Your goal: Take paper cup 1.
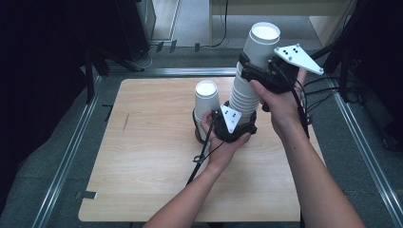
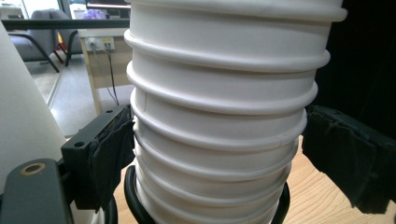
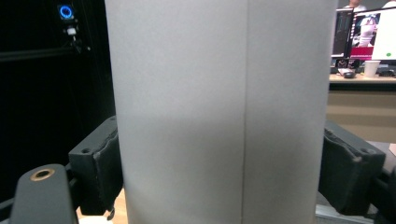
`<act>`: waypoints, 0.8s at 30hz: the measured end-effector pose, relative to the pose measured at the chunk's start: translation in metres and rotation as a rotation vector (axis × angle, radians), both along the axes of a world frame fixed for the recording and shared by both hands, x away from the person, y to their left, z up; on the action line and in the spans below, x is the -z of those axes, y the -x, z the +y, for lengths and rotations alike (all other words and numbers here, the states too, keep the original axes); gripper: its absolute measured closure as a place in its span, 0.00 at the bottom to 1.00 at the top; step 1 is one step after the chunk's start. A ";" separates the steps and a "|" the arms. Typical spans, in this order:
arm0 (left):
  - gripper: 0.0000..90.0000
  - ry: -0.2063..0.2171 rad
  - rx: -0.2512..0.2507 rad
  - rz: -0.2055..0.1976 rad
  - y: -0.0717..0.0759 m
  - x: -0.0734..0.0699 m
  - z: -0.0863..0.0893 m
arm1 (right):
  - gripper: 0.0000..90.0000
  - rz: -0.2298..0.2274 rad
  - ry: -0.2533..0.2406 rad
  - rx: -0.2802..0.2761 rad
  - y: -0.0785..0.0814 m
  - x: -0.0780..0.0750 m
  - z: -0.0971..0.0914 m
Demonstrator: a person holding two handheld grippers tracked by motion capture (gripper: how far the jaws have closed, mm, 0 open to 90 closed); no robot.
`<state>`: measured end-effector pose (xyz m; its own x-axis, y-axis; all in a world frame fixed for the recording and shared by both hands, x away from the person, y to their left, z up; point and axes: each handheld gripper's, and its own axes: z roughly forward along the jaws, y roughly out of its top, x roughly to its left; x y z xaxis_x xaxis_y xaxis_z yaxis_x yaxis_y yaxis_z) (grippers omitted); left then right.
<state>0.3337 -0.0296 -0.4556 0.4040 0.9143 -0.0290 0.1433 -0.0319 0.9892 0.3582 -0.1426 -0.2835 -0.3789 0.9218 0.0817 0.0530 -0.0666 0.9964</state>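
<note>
A tall stack of upside-down white paper cups (image 1: 247,90) leans up and to the right from the wooden table (image 1: 152,156). My left gripper (image 1: 234,124) is at the foot of the stack; in the left gripper view its black pads (image 2: 112,154) press on the ribbed rims (image 2: 219,116) from both sides. My right gripper (image 1: 260,71) is shut on the smooth wall of the topmost cup (image 3: 219,107), and its pads (image 3: 100,172) lie against it on either side. A single upside-down white cup (image 1: 206,95) stands just left of the stack, beside the left hand.
Metal rails (image 1: 71,152) frame the table. Dark stands (image 1: 95,66) are at the back left and cables (image 1: 328,90) at the right. The left gripper's cable (image 1: 199,159) trails across the table toward the front edge. A pale desk (image 1: 285,9) stands behind.
</note>
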 end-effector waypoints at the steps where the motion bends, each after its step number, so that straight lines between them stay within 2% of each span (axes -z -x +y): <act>1: 0.12 -0.002 -0.001 -0.004 0.001 0.000 0.000 | 0.17 0.005 0.004 -0.002 0.000 0.001 0.000; 4: 0.13 0.001 0.005 -0.002 0.002 -0.001 0.002 | 0.16 0.014 0.009 -0.005 0.000 0.003 0.001; 5: 0.12 0.014 0.022 0.000 0.005 -0.003 0.004 | 0.16 0.022 0.017 -0.008 0.000 0.006 0.001; 7: 0.10 0.013 0.033 0.000 0.007 -0.005 0.005 | 0.16 0.029 0.022 -0.012 -0.001 0.008 0.001; 13: 0.02 0.025 0.050 -0.037 0.014 -0.018 0.007 | 0.15 0.039 0.035 -0.027 -0.001 0.015 0.000; 19: 0.02 0.035 0.047 -0.071 0.012 -0.034 0.006 | 0.12 0.037 0.027 -0.042 0.003 0.009 -0.006; 24: 0.02 0.041 0.059 -0.080 0.008 -0.043 0.003 | 0.09 0.039 0.033 -0.060 0.004 0.004 -0.011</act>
